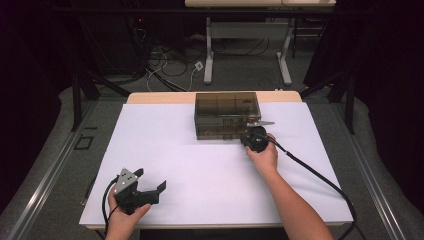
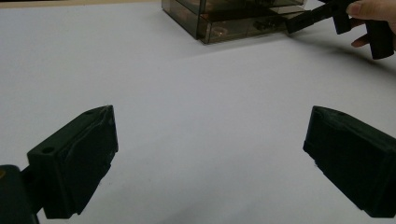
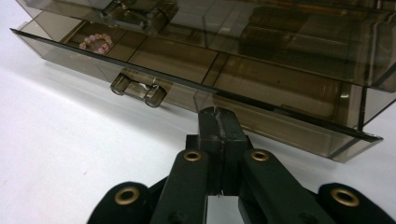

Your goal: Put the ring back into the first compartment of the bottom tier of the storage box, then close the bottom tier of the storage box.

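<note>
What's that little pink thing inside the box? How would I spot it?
Find the smoky see-through drawer box at the white table's far edge. Its bottom drawer stands slightly open; a ring of pink beads lies in one end compartment, the only pale, colourful thing there.

Probably a lab: black frame struts, floor cables, white-topped table.

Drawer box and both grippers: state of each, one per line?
Drawer box: upright on the white table, top closed.
Bottom drawer: pulled slightly out, bead bracelet inside.
Upper drawer: pushed in.
Right gripper: shut, empty, tips against the bottom drawer front.
Left gripper: open, empty, over bare table.
</note>
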A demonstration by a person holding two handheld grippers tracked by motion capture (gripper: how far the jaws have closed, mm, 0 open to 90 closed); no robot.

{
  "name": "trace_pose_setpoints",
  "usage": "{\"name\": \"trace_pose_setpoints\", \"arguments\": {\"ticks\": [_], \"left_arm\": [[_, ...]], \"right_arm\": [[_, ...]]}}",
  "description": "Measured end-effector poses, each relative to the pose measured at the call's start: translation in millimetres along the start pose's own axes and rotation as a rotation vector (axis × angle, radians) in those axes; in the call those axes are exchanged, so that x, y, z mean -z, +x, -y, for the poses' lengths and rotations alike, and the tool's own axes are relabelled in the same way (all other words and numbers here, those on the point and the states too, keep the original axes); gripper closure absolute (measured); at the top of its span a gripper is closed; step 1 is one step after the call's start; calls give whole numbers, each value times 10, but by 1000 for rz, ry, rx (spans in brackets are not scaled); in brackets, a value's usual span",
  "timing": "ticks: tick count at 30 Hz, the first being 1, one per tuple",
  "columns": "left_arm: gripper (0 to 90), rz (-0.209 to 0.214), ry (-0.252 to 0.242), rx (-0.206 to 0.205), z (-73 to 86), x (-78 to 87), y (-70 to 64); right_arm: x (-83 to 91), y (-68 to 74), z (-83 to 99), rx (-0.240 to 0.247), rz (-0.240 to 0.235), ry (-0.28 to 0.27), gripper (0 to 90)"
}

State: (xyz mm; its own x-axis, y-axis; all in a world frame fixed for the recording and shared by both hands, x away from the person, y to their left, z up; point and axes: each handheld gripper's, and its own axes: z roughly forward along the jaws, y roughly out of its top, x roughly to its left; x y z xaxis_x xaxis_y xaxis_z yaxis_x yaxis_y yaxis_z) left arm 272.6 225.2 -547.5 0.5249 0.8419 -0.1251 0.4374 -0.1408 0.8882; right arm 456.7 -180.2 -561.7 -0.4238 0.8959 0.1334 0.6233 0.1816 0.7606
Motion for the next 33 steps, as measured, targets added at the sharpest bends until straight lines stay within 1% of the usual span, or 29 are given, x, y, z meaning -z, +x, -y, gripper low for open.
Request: {"name": "trace_pose_setpoints", "arguments": {"ticks": [4, 6, 7, 10, 14, 15, 16, 18, 19, 22, 23, 26, 29, 33], "left_arm": [[29, -1, 0, -2, 1, 3, 2], [29, -1, -2, 3, -1, 1, 1], [29, -2, -2, -1, -2, 2, 6], [29, -1, 0, -3, 0, 2, 7], [29, -1, -4, 7, 3, 7, 6], [29, -4, -4, 1, 3, 9, 13], [29, -3, -5, 7, 6, 7, 12], [29, -4, -4, 8, 7, 7, 18], [29, -4, -4, 10, 7, 7, 19], [29, -5, -3, 8, 8, 6, 27], [29, -5, -2, 15, 11, 4, 28], [29, -5, -2, 16, 11, -4, 41], [29, -3, -3, 19, 8, -13, 44], [29, -1, 2, 17, 12, -29, 49]], "right_arm": [[-13, -26, -10, -3, 17, 2, 900], [-19, -35, -15, -10, 21, 1, 900], [-19, -40, -20, -10, 17, 0, 900], [-21, -48, -26, -16, 27, -2, 900], [-31, -69, -32, -10, 38, -7, 900], [-35, -70, -33, -13, 39, -9, 900], [-39, -77, -34, -10, 44, -9, 900], [-49, -84, -36, -19, 39, -9, 900], [-56, -91, -38, -17, 46, -12, 900], [-70, -97, -39, -33, 48, -14, 900], [-75, -99, -37, -31, 53, -16, 900], [-90, -107, -34, -25, 47, -23, 900], [-99, -120, -38, -26, 58, -24, 900], [-102, -124, -38, -22, 56, -21, 900]]}}
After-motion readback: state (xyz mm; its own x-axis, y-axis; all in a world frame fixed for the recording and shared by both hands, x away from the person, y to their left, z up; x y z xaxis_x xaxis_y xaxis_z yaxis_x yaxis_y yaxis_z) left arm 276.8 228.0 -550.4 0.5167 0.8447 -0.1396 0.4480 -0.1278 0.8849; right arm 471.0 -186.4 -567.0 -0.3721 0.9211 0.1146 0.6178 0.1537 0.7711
